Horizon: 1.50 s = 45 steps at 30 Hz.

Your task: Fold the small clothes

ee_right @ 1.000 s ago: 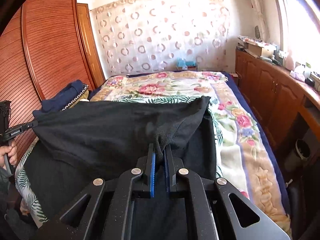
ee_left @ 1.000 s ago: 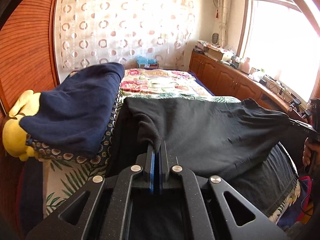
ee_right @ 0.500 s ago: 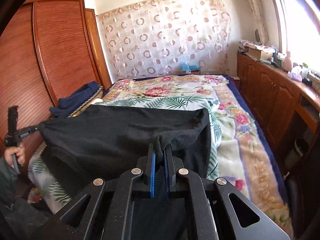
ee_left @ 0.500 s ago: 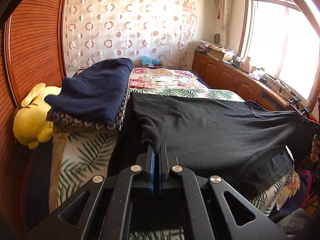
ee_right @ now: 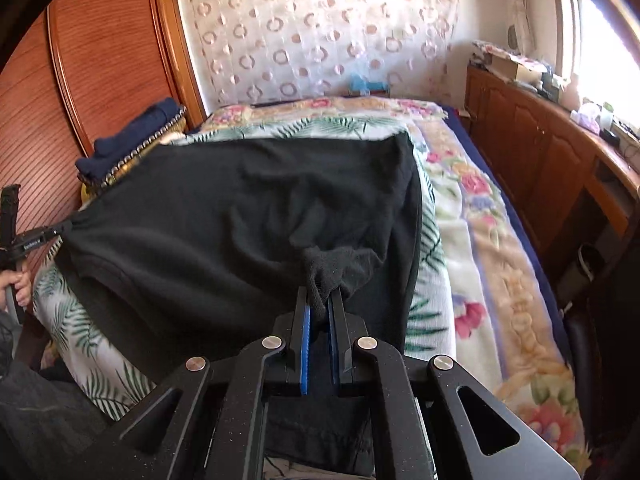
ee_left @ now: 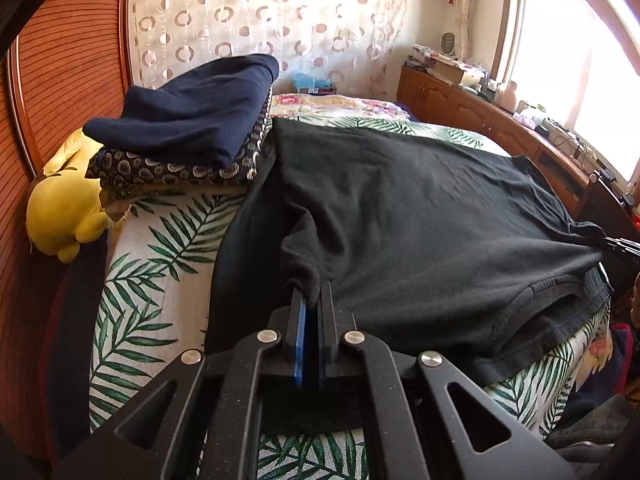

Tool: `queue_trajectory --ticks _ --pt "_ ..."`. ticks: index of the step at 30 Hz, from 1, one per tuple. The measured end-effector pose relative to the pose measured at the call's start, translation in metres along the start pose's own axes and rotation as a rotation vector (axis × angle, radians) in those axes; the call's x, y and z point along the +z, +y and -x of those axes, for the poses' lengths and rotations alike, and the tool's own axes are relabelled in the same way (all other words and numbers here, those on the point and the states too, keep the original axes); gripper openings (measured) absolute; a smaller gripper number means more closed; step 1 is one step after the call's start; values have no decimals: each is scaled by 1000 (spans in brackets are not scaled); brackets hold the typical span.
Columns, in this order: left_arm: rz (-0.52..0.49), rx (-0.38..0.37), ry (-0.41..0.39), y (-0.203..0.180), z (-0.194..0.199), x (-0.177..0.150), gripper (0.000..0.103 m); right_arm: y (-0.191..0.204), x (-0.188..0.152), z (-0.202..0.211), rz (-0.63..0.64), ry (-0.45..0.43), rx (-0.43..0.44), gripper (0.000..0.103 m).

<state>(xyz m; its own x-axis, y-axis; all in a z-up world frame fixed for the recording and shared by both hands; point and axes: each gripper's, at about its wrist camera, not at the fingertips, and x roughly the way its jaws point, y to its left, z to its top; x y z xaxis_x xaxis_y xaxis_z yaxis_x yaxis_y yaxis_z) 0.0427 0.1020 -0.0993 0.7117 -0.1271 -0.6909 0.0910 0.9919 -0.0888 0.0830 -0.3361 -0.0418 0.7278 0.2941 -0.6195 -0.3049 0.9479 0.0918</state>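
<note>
A bed with a palm-leaf printed cover (ee_left: 160, 248) spreads ahead of both tongs. A black knit garment (ee_left: 420, 208) lies folded across it, stretched between them. A folded navy cloth (ee_left: 192, 112) sits beyond the left tongs (ee_left: 313, 300). Left tongs and right tongs (ee_right: 321, 304) each pinch a garment corner, jaws nearly together.

Daylight floods in from the window (ee_left: 576, 52) on my right and blows out to pure white. The black garment (ee_left: 420, 216) loses fold detail in shadow. Fisheye bending curves the wardrobe (ee_right: 52, 92); corners vignette dark. The right wrist view is slightly soft.
</note>
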Motion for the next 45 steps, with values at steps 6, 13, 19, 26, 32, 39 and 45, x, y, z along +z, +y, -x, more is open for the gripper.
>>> queue_trajectory --ticks 6,13,19,26,32,39,45 --pt "-5 1 -10 -3 6 1 8 6 5 4 4 -4 -6 7" --pt "-6 5 -70 -1 25 12 47 19 0 21 41 -30 -25 10" --pt "6 -2 -68 5 20 17 80 23 -7 36 53 -69 -56 26" --pt "-4 55 -40 4 4 17 80 31 -8 23 44 -86 -4 28" --pt "-13 81 -23 6 -6 18 80 51 -6 -8 59 -61 35 28" --pt "0 96 5 11 -15 15 80 82 -7 -44 117 -5 41 28" --pt "26 102 56 22 -23 3 80 94 -10 -58 147 5 19 43"
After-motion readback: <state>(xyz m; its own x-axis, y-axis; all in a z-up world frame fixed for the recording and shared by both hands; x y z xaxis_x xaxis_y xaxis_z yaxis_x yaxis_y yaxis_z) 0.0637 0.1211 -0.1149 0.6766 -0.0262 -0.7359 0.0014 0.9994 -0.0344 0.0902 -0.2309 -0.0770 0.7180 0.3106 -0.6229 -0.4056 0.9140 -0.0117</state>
